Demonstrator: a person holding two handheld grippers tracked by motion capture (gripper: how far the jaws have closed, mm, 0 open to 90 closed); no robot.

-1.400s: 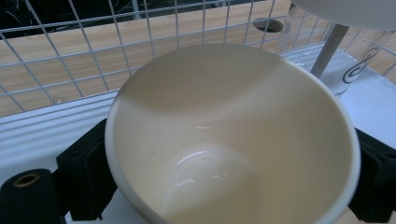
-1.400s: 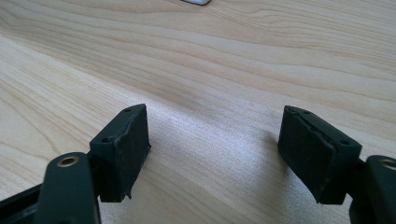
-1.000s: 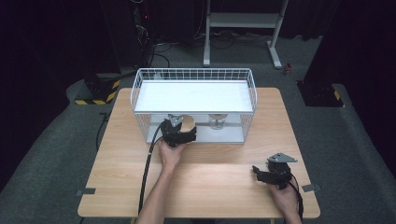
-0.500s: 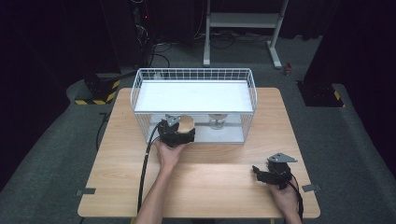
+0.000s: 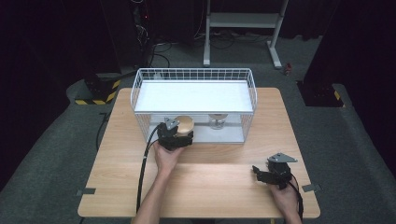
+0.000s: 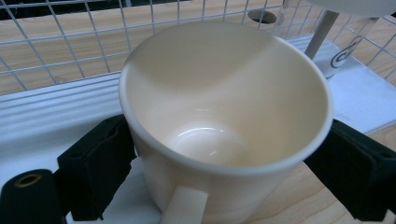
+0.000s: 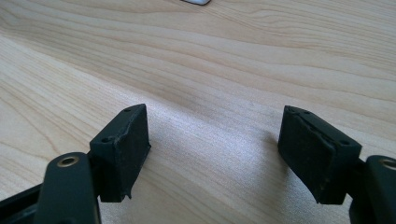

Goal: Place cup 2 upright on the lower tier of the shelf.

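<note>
The cream mug sits upright between the left gripper's wide-spread jaws, which have just been closing, pads at its nine and three o'clock.

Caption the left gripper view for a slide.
Left gripper, black jaws closing on either side of a cream ceramic mug beside the white wire basket on the light wooden table.

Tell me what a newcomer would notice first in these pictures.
A cream cup sits between the left tongs, whose jaws have just been closing around it, at the open front of a white wire rack. The right tongs rest open on the wooden table.
</note>
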